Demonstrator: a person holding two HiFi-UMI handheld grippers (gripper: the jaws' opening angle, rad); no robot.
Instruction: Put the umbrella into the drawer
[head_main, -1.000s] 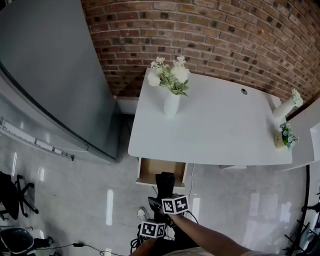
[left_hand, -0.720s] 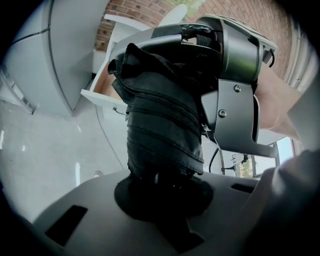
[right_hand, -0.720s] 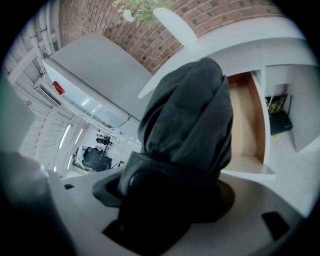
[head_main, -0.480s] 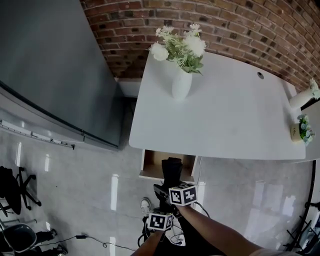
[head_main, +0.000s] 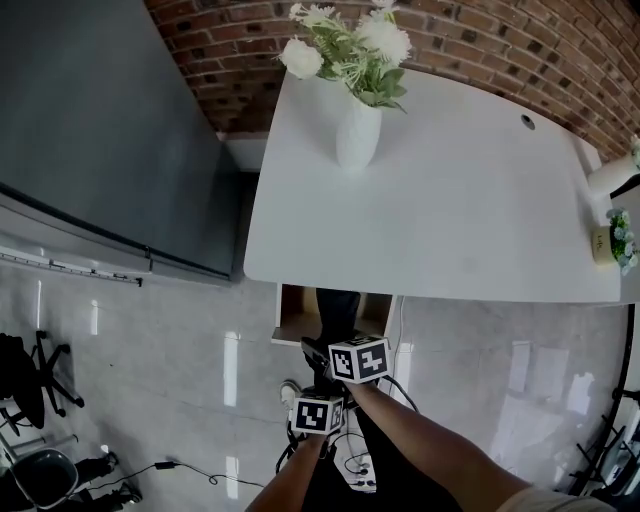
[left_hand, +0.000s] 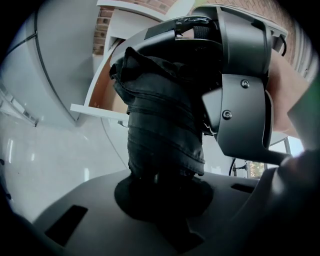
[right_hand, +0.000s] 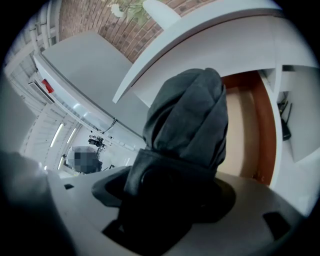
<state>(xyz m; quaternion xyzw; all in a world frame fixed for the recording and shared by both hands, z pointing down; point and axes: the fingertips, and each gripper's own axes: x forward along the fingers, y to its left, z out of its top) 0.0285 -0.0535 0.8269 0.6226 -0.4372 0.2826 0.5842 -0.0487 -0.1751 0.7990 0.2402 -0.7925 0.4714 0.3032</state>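
Folded black umbrella (head_main: 336, 312), left gripper (left_hand: 160, 200) clamped on near end, right gripper (right_hand: 165, 200) clamped further along, far end at open drawer (head_main: 294, 303) under white table (head_main: 450, 200)

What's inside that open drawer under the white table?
Only bare wood shows inside the drawer. The black umbrella covers part of it and the table hides the back, so I can't tell what lies there.

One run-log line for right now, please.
left gripper: shut on umbrella | right gripper: shut on umbrella | drawer: open under desk | umbrella: tip at drawer
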